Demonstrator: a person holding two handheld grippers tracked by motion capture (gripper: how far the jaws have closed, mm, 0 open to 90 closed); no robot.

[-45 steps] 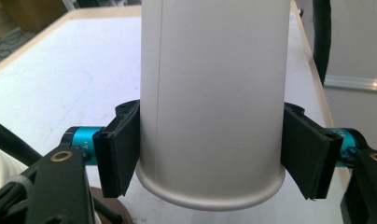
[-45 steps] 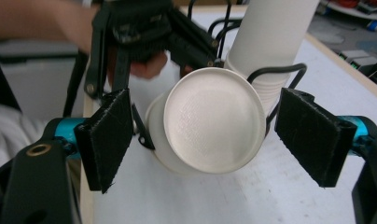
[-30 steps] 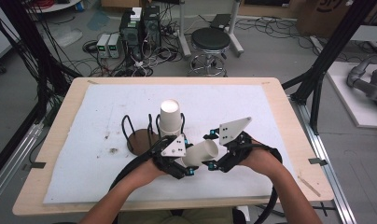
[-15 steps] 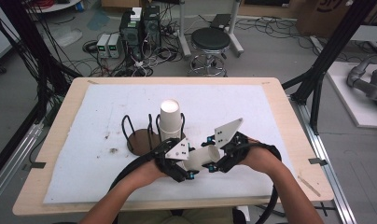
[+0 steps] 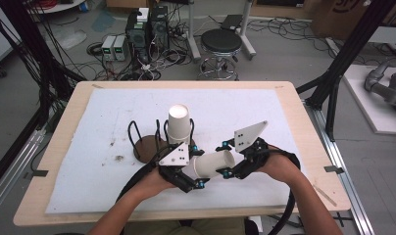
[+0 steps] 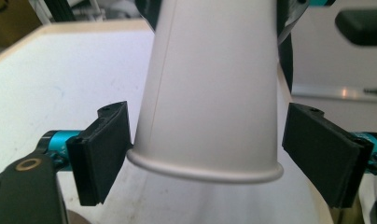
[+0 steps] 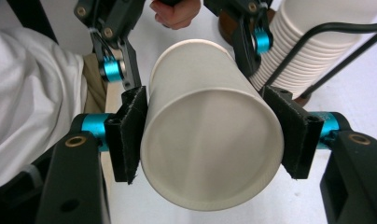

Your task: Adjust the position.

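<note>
Left gripper view: cup [image 6: 210, 88] base cut off, fingers [image 6: 102, 149] spread; right gripper [image 7: 210, 140] just closed, pinching cup.

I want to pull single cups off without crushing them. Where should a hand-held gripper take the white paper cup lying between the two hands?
Grip the white paper cup across its side wall near the closed base, coming end-on along its axis. It lies level and tapers; the base stiffens the thin wall. The right hand-held gripper is clamped there, pads on opposite sides.
</note>
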